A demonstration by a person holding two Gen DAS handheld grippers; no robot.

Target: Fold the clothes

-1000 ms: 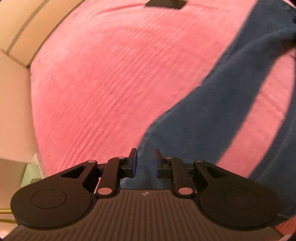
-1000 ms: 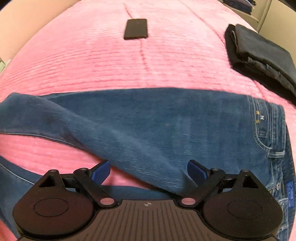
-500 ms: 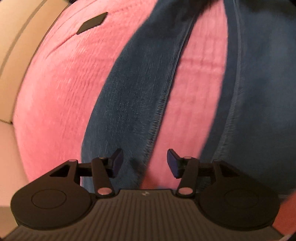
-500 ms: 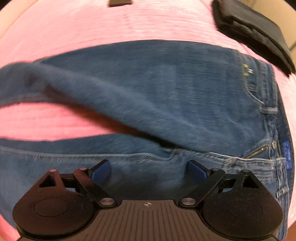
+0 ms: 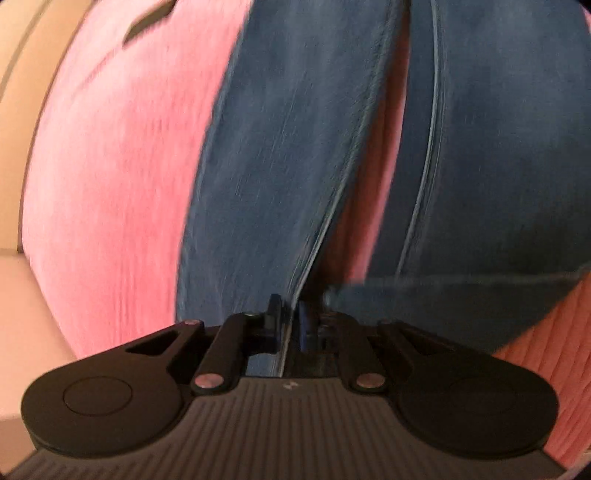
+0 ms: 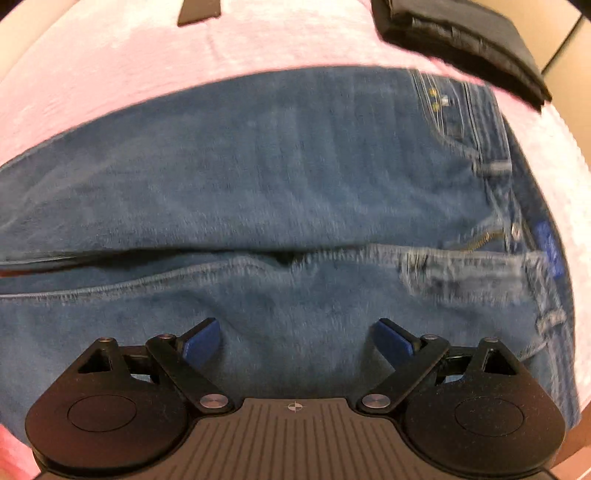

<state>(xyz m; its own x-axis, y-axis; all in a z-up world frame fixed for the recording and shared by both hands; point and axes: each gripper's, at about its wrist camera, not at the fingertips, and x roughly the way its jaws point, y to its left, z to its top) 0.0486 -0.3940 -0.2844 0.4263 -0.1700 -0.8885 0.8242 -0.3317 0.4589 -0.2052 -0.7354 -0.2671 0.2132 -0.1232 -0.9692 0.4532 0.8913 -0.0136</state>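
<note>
A pair of blue jeans (image 5: 280, 155) lies spread on a pink bedspread (image 5: 107, 177), its two legs running away from me with a strip of pink between them. In the left wrist view my left gripper (image 5: 290, 319) is shut on the inner seam edge of the left leg, near its hem. The right wrist view shows the jeans (image 6: 280, 173) with their waistband, zip and blue label at the right. My right gripper (image 6: 297, 341) hovers open just over the near leg's thigh, with nothing between its fingers.
A stack of folded dark clothes (image 6: 461, 40) rests at the far right of the bed. A black phone (image 6: 199, 13) lies at the far edge, and shows as a dark slab (image 5: 147, 20) in the left wrist view. The bed's left edge (image 5: 26, 206) borders beige flooring.
My left gripper opened half a second ago, shifted along the leg, and has closed on its inner seam. My right gripper stayed open and moved forward and lower over the jeans.
</note>
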